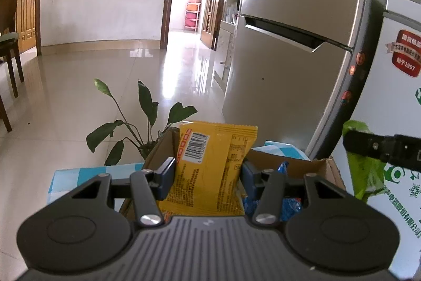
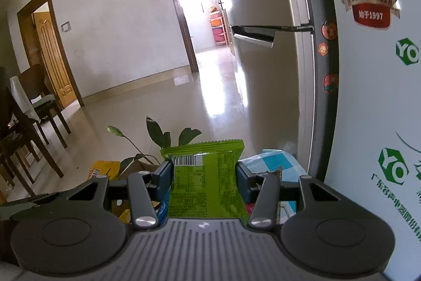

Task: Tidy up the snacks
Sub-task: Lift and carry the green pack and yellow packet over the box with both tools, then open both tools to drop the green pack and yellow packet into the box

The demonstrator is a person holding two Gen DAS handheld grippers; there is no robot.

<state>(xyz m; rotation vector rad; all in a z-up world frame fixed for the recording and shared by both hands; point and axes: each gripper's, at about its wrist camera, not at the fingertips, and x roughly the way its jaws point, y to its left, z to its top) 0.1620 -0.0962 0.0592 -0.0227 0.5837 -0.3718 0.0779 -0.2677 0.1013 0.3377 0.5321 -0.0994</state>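
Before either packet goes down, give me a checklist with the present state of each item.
1. Left claw shut on the yellow packet: ok.
2. Right claw shut on the green packet: ok.
3. Cardboard box open below the left claw: ok.
4. Free room in the box beside the blue packets: cannot tell.
5. Plant leaves apart from the yellow packet: ok.
6. Claws apart from each other: ok.

White appliance (image 2: 373,96): red badge (image 2: 369,0) "始于1997"; green "YO" logo (image 2: 406,52).
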